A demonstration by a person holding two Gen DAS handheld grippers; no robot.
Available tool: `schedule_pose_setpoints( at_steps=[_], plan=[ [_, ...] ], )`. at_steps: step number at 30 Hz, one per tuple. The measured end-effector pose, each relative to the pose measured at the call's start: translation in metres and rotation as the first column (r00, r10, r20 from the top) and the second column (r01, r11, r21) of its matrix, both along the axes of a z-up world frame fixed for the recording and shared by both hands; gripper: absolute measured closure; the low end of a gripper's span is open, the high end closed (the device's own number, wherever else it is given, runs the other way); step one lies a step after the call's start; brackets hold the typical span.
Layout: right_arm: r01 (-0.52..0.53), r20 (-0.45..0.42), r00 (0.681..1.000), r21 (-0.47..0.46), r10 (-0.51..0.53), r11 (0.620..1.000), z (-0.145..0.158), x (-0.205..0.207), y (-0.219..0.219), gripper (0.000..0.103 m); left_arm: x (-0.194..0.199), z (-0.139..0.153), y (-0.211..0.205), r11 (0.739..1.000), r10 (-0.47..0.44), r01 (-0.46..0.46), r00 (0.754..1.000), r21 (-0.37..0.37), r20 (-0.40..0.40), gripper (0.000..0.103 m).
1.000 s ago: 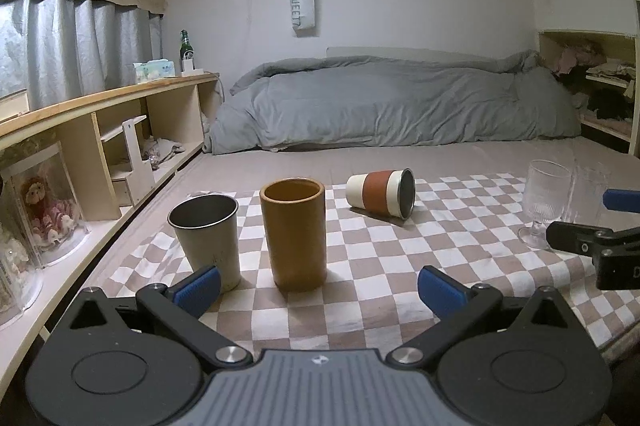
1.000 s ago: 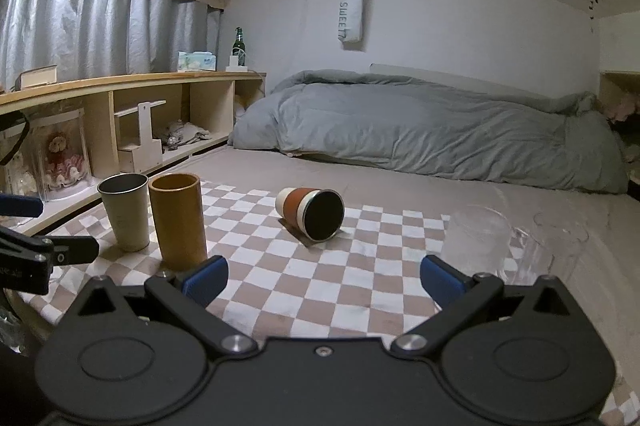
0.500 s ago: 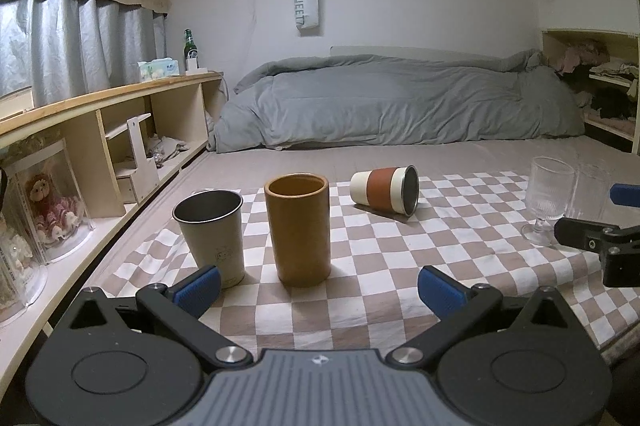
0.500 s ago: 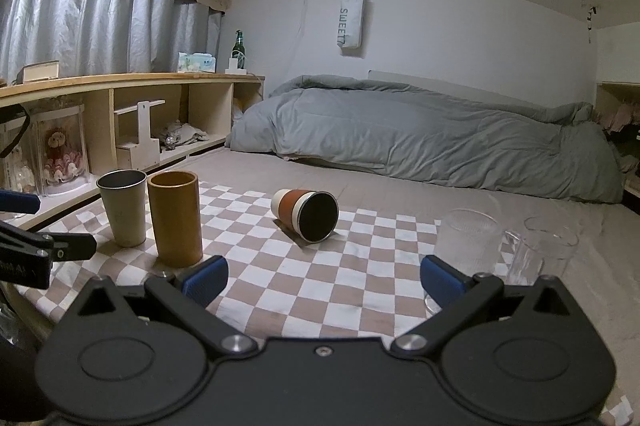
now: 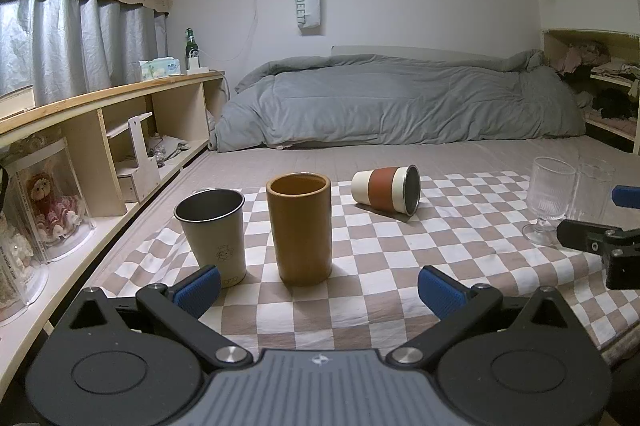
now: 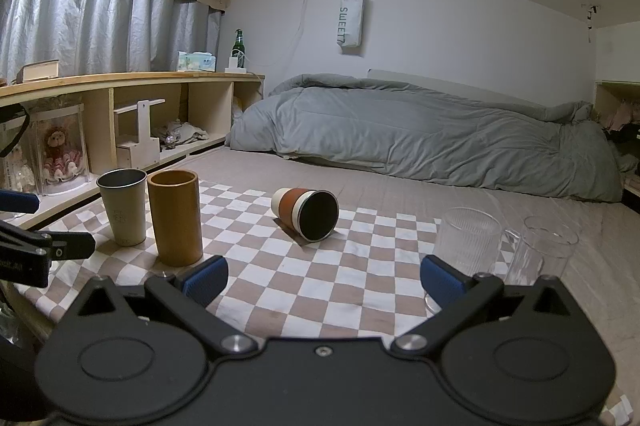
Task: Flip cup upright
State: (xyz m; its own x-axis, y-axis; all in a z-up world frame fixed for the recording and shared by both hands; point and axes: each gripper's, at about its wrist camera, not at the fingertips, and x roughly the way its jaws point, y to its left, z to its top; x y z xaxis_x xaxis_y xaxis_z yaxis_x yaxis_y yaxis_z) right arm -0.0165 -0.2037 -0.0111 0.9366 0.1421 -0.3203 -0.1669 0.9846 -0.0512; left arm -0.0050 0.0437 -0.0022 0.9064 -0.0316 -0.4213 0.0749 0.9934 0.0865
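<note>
Cup [image 6: 306, 213] lies sideways on the checkered cloth [image 6: 320, 278] covering the bed [image 6: 420, 186], both claws spread, gripping nothing.

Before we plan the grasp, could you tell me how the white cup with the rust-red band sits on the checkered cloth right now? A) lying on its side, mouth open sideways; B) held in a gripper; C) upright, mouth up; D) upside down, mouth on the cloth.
A: the banded cup lies on its side on the checkered cloth, its dark mouth showing in the right wrist view, with both grippers open and well short of it.
</note>
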Motion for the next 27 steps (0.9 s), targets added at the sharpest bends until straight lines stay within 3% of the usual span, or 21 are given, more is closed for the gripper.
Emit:
schedule_pose_setpoints(
  at_steps=[27],
  plan=[
    [-0.004, 0.000, 1.000, 0.002, 0.004, 1.000, -0.0006, -0.0010, 0.0006, 0.000, -0.0005, 0.0001, 0.0010, 1.000, 0.001, -0.001, 1.000, -0.002, 0.001, 0.000]
  ],
)
